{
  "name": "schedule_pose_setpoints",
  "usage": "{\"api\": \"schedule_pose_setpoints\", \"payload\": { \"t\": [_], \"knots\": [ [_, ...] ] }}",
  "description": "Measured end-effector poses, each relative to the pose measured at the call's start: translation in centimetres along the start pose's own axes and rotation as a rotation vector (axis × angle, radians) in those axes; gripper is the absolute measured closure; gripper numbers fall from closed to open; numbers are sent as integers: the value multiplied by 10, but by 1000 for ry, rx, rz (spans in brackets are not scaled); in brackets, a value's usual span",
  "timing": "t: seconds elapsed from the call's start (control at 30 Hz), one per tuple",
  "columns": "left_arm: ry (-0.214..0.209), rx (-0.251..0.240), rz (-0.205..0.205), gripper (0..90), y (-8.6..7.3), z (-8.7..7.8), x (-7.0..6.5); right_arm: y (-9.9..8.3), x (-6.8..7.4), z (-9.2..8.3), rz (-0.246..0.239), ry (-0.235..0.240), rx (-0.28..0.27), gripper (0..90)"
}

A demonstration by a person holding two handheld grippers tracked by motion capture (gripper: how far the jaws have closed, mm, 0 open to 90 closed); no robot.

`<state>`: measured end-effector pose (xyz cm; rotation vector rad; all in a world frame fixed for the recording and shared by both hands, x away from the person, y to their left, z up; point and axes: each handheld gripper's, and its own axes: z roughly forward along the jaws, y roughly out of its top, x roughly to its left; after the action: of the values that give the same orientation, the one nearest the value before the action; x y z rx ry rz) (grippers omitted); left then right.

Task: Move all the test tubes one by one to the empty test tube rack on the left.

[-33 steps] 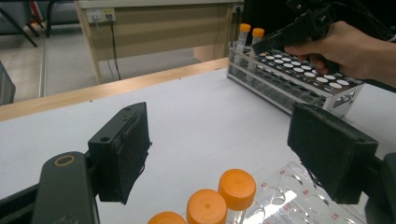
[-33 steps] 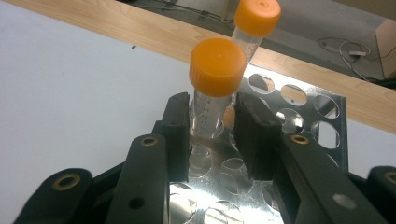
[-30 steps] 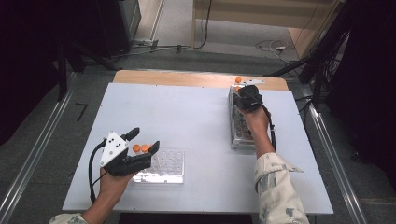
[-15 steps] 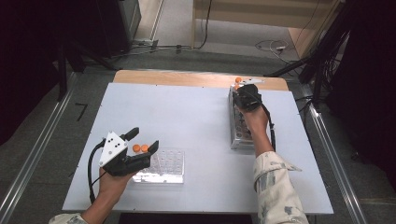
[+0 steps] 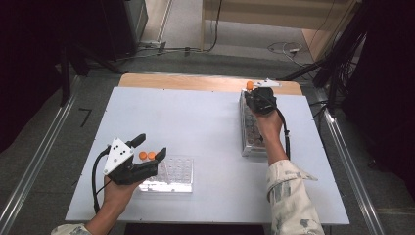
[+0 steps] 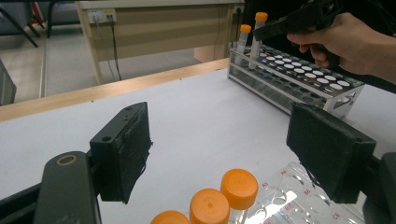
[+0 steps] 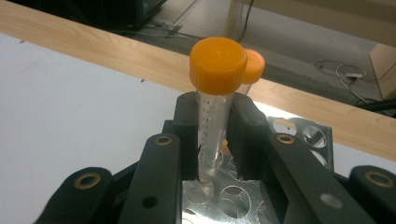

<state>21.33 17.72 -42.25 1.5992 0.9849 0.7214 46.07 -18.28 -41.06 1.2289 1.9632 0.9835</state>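
My right gripper (image 7: 215,126) is shut on a clear tube with an orange cap (image 7: 218,60), which stands upright with its foot in a hole of the metal tube rack (image 7: 303,133). A second capped tube (image 7: 252,65) stands just behind it. In the high view this gripper (image 5: 255,94) is over the rack's far end (image 5: 252,139). My left gripper (image 6: 226,144) is open, its pads wide apart above three orange-capped tubes (image 6: 239,186) at the near-left edge of a clear plastic tray (image 6: 299,196). In the high view it (image 5: 149,147) hovers at the tray's left end (image 5: 171,174).
The white table top (image 5: 195,122) ends in a wooden strip (image 5: 186,82) at the far side. The metal rack (image 6: 303,79) has many empty holes. Cables and dark equipment lie on the floor beyond the table.
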Motion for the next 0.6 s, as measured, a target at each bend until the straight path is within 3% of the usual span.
{"api": "schedule_pose_setpoints", "payload": {
  "t": [0.6],
  "knots": [
    [-3, -5, -2, 219, 0, 0, -1, 11, -3, -33, 5, 40, -81, 724]
  ]
}}
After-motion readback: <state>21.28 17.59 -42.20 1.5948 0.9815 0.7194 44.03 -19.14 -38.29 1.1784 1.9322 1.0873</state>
